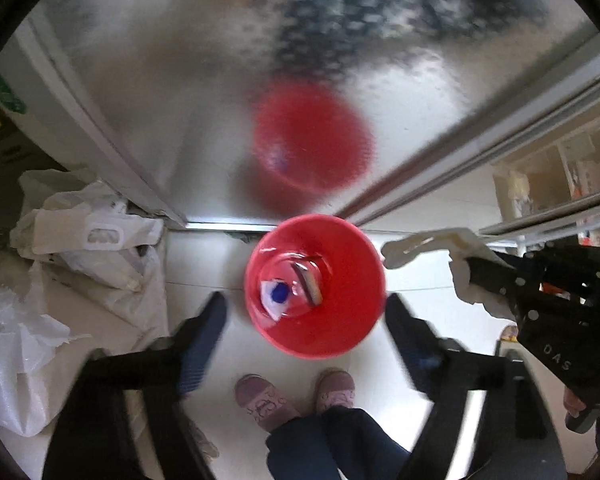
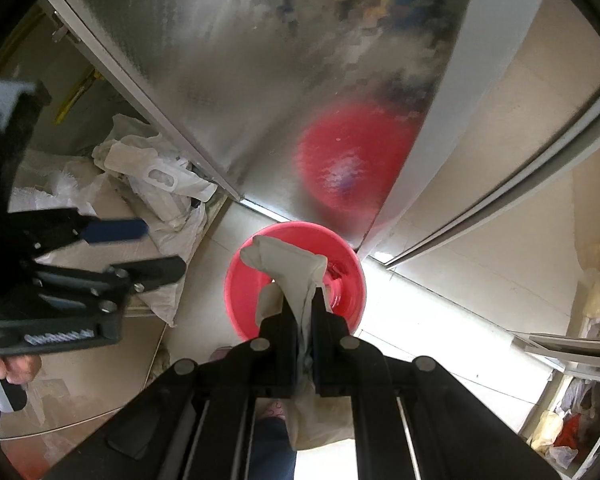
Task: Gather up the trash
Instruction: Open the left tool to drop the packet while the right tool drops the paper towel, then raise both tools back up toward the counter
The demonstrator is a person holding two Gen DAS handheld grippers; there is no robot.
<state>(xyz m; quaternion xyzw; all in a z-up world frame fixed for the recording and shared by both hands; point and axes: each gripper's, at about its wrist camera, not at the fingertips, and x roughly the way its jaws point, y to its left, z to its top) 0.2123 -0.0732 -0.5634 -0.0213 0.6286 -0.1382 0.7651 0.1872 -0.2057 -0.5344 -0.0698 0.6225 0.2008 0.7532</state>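
Below both tongs: red bin [image 1: 314, 286] stands on the white floor [image 1: 204, 248], its far rim close to the base of the metal panel [image 1: 172, 100].
Bin contents: white scrap with a blue spot [image 1: 277, 294] and a flat grey piece [image 1: 309, 283] lie on the bottom.
Edges: panel's lower edge runs just behind the bin; a rail [image 1: 480, 136] slants away on the right; white plastic bags [image 1: 92, 248] are heaped on the left, apart from the bin.
Open room: bare floor lies between bin and shoes [image 1: 296, 396], and on both sides of the bin.
Left tongs [image 1: 306, 320]: jaws wide apart, one on each side of the bin in view, nothing between the pads.
Right tongs [image 2: 302, 292]: jaws together, clamped on a crumpled white tissue [image 2: 296, 268] that hangs over the bin's opening.
Left view only: bin contents, shoes, the right tongs from the side with the tissue trailing.
Right view only: tissue pinched along the fingers [image 2: 286, 320], the hand [image 2: 14, 368] gripping the left tool.
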